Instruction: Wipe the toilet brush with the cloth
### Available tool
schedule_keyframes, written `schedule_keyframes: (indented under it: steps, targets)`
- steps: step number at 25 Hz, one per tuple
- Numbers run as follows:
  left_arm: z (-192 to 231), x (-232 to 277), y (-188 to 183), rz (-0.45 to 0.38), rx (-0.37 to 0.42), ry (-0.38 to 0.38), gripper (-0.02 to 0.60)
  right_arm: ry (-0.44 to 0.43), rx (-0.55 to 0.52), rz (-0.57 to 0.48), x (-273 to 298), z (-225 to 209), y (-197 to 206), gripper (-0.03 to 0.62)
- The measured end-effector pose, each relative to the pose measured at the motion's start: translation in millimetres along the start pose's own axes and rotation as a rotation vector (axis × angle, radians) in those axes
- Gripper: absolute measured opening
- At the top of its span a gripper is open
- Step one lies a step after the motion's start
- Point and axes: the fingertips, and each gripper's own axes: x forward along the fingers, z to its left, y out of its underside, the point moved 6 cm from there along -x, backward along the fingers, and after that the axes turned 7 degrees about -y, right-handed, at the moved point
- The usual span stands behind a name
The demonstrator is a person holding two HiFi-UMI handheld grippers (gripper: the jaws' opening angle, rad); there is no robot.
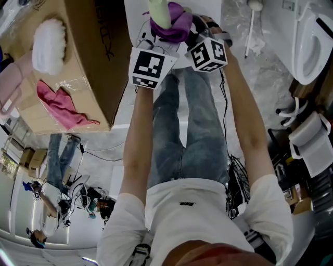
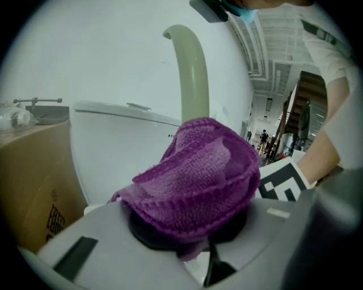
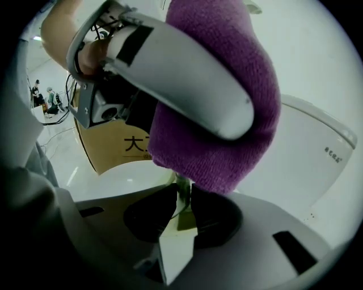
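Toilet brush (image 1: 158, 11) position: held out in front of the person, with its pale green handle (image 2: 193, 73) rising above both grippers. The bristle end is not shown in any view. The right gripper (image 3: 181, 205) is clamped on a thin part of the handle, its jaws nearly together. The left gripper (image 2: 190, 229) is closed on the purple cloth (image 2: 198, 181), which is bunched round the handle directly above the right gripper. Wiping is judged to be under way on the handle. The extent already wiped cannot be determined. The handle section above the cloth and the brush head are judged to remain.
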Motion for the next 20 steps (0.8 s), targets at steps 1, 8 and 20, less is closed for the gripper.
schedule_keyframes:
  steps: [1,8,20]
  targets:
    - [0,2,4,0.005,-0.003,0.001,0.092,0.001,0.000,-0.001,0,0,0,0.075]
    - [5,17,29,0.040,-0.026,0.007,0.097,0.002,0.001,-0.001,-2,-1,0,0.075]
    - [8,19,31,0.077,-0.045,0.000,0.101,0.006,-0.002,-0.004,-2,-1,0,0.075]
